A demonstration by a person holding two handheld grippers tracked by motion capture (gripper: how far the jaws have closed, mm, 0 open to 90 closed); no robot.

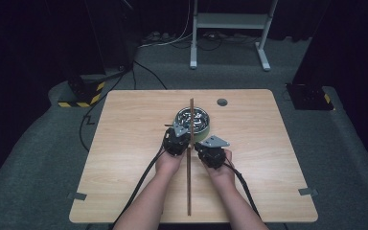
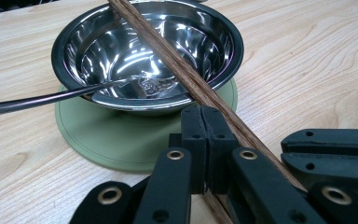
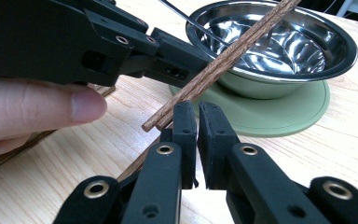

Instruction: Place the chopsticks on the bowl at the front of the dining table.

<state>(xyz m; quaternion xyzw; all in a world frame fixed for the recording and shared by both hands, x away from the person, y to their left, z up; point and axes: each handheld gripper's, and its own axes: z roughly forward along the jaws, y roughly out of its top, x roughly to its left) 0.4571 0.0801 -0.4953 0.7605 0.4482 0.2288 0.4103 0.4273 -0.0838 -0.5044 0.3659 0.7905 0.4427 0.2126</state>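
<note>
Fingers: left (image 2: 206,140) closed, empty; right (image 3: 196,135) nearly closed, empty. Chopsticks (image 1: 190,153): mid-desk, far ends over bowl (image 2: 144,51). Light, stiff, slippery-looking; likely best gripped mid-length.

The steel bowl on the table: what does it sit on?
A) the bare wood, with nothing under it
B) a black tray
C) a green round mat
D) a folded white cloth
C: in the left gripper view the steel bowl rests on a green round mat whose edge shows all around the bowl's base, on the wooden table.
</note>
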